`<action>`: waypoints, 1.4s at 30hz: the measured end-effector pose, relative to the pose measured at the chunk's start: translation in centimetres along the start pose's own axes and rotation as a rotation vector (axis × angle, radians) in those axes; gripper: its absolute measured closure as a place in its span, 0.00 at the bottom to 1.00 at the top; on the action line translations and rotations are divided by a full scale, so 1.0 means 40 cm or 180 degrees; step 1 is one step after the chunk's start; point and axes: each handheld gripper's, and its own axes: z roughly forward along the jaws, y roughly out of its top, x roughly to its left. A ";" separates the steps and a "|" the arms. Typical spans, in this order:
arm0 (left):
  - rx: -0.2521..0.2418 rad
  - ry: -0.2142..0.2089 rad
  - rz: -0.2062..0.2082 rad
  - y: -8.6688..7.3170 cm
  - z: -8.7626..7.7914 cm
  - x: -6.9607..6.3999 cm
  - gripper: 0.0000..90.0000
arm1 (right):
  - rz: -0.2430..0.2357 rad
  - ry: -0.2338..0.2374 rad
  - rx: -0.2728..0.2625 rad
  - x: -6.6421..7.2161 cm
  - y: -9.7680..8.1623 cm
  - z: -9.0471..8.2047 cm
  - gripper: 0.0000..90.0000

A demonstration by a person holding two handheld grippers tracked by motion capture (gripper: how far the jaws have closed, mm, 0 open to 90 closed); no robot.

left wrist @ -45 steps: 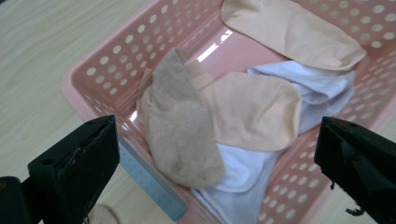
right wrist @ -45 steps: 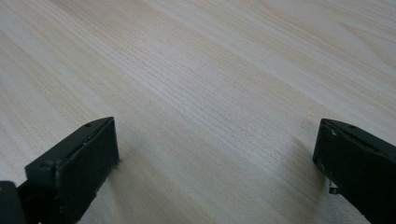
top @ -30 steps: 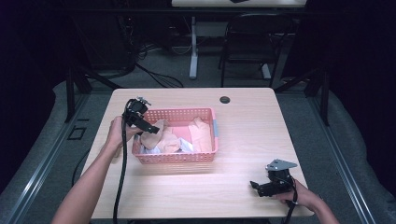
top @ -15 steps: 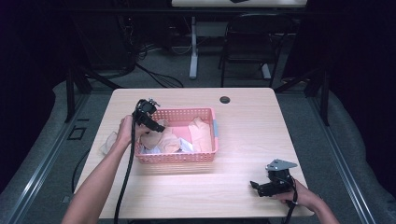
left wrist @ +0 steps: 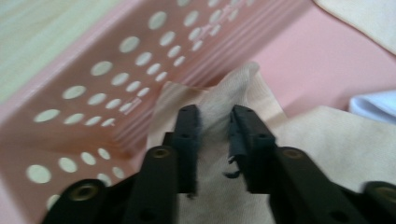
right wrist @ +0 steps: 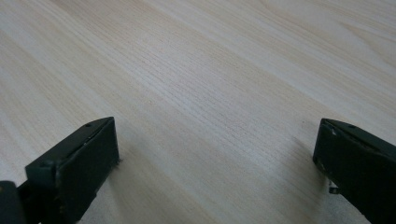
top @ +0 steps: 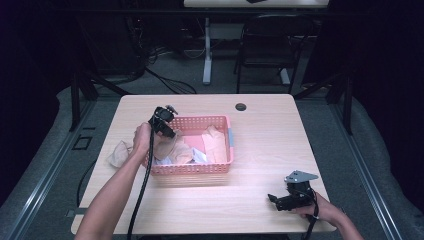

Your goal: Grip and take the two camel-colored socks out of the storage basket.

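Note:
A pink perforated basket [top: 200, 169] sits mid-table with several beige and pink cloths in it. My left gripper [top: 167, 132] reaches down into the basket's left end. In the left gripper view its jaws have just been closing, and my left gripper [left wrist: 215, 114] now pinches a raised fold of a beige cloth [left wrist: 236, 84] next to the basket wall [left wrist: 93, 98]. That beige cloth [top: 172, 150] lies at the basket's left side. My right gripper [top: 272, 199] rests near the front right of the table [right wrist: 210, 70], open, with bare wood between its jaws.
A crumpled beige cloth [top: 119, 154] lies on the table left of the basket. A white cloth [top: 200, 156] lies in the basket's front. A black round grommet [top: 241, 106] sits near the far edge. A chair [top: 265, 45] stands beyond the table.
My left gripper has moved right and down into the basket's left end and its jaws have narrowed onto the beige cloth. The right gripper has stayed put.

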 end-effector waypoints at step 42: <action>0.0028 -0.0382 0.0439 0.029 -0.328 0.004 0.96 | -0.0004 0.0002 -0.0003 0.000 0.000 0.000 0.00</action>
